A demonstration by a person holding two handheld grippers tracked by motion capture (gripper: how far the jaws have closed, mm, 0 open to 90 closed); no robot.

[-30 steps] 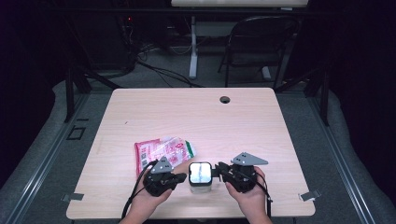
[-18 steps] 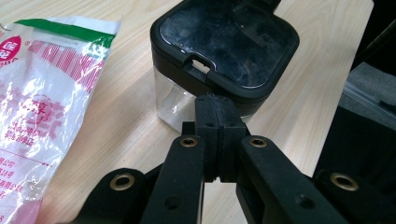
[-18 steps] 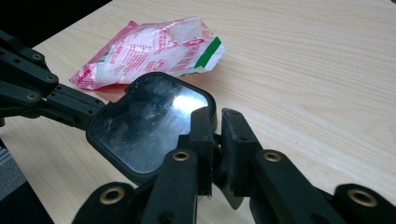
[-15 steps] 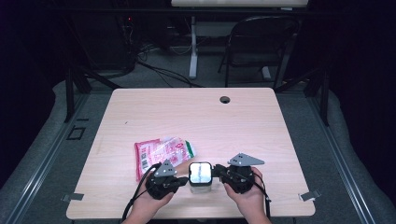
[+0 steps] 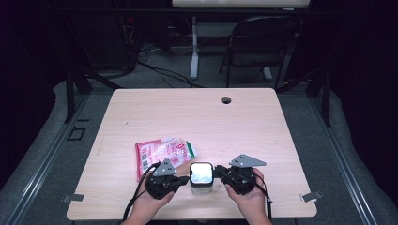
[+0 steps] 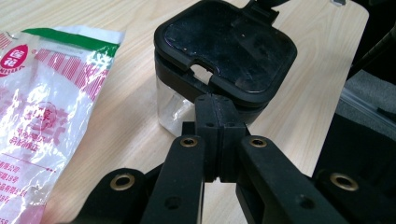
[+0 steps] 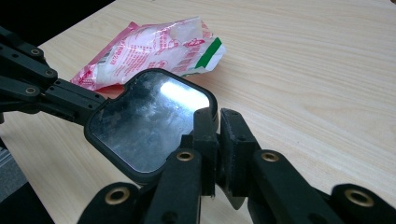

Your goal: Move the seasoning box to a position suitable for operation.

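Container: a clear square container (image 5: 201,186) with a black hinged lid (image 6: 227,49) stands near the front edge of the worktop (image 5: 244,122), between the two hands.
Left tongs (image 5: 184,177): clenched, jaws pressed together with nothing between them; in the left gripper view their tips rest at the lid's rim beside a small notch, touching or just short of it.
Right tongs (image 5: 219,171): nearly clenched, a thin gap between the jaws; in the right gripper view one jaw overlaps the lid's edge, but whether it pinches the rim I cannot tell.
Packet: a pink and white plastic bag (image 5: 162,152) with a green strip lies flat on the worktop, just left of and beyond the container, apart from both tongs.
Change: over the last second both tongs have stayed at opposite sides of the lid with barely a shift; the lid has not lifted.
Meaning: the work looks stalled at getting a purchase on the lid; opening is not yet begun.
Next: likely one side steadies the body while the other pries at the notch.
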